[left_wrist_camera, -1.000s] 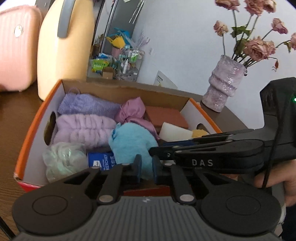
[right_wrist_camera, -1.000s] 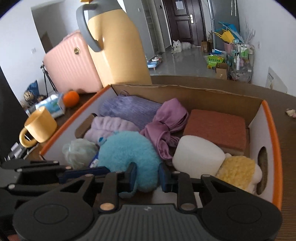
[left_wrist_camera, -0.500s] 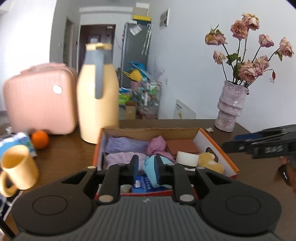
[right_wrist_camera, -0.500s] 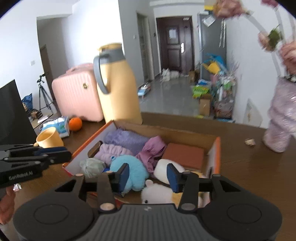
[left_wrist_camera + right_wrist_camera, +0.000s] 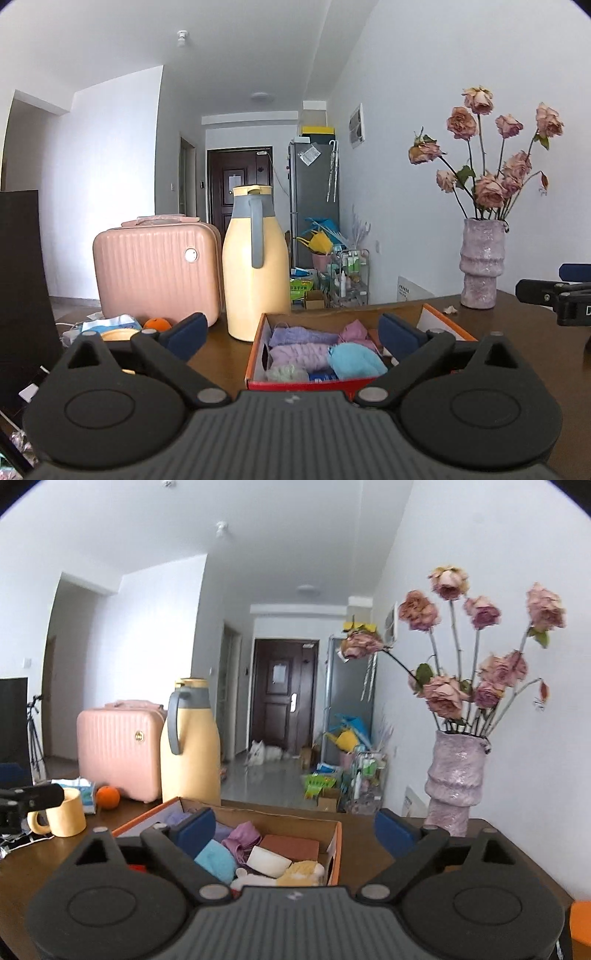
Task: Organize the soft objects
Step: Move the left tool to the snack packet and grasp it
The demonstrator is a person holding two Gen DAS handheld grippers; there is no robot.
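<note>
Left wrist view: the left gripper (image 5: 288, 328) hangs above the table (image 5: 517, 332) with fingers spread wide and empty, the box (image 5: 255, 354) below packed with soft things — a blue plush (image 5: 354, 360), purple cloths (image 5: 299, 356) and a pale puff (image 5: 286, 373). From the right wrist, the right gripper (image 5: 295, 829) is likewise agape and empty over the same box, where a white sponge (image 5: 267, 860) and a brown block (image 5: 291, 845) lie side by side. Nothing soft shows loose on the table — the sorting looks essentially finished, with both tools clear of the box.
</note>
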